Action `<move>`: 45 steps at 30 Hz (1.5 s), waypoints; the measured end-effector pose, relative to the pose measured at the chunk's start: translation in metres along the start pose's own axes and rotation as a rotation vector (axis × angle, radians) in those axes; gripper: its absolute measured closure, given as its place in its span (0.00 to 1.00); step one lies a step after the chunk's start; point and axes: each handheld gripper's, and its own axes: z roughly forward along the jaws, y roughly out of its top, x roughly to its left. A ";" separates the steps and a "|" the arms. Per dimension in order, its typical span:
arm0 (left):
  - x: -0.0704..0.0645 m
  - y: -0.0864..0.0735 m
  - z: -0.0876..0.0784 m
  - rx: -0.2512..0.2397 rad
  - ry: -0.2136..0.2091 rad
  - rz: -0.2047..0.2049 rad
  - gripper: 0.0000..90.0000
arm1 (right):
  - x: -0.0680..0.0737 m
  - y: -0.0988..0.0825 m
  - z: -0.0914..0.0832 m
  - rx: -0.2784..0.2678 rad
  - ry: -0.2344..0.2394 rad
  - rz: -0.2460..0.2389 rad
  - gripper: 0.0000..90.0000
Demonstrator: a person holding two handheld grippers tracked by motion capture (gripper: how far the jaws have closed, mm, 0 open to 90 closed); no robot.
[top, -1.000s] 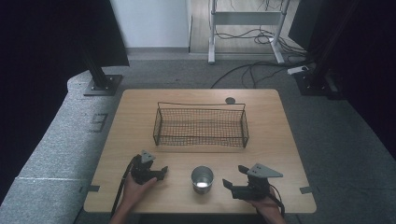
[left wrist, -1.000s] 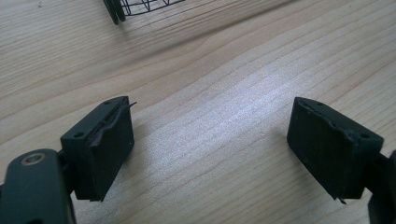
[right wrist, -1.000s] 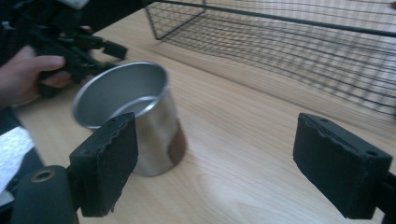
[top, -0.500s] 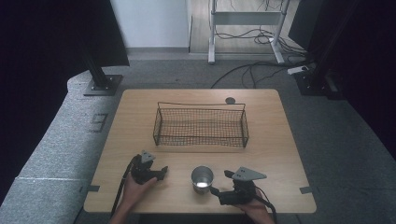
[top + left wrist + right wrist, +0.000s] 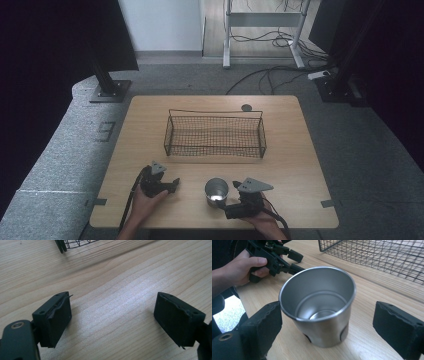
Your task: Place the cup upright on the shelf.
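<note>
A shiny steel cup (image 5: 216,189) stands upright and empty near the table's front edge. My right gripper (image 5: 229,200) lies just right of it and points left at it. In the right gripper view the cup (image 5: 319,315) stands between the jaws. The left jaw sits close against the rim; the right one is well apart. The jaws have just been opening, and my right gripper (image 5: 329,312) is open. My left gripper (image 5: 173,186) rests left of the cup in a hand, open, with bare wood between its jaws (image 5: 112,312).
A black wire basket (image 5: 215,135) stands empty on the wooden table (image 5: 300,150), behind the cup. A small dark disc (image 5: 246,107) lies near the far edge. Cables and stand legs cross the floor beyond the table.
My right gripper has moved left along the front edge to the cup, and its jaws now flank it. The left gripper and the cup have stayed in place.
</note>
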 end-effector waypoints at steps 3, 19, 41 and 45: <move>0.000 0.000 0.000 0.000 0.000 0.000 0.16 | 0.002 0.002 0.007 0.007 0.004 -0.004 0.06; 0.000 0.000 0.000 0.000 0.000 0.000 0.16 | 0.013 0.002 0.033 0.034 -0.001 -0.061 0.03; 0.000 0.000 0.000 0.000 -0.001 0.001 0.16 | 0.013 0.000 0.033 0.012 -0.025 -0.126 0.20; 0.000 0.000 0.000 0.000 -0.001 0.001 0.16 | 0.013 0.005 0.026 -0.005 -0.018 -0.128 0.21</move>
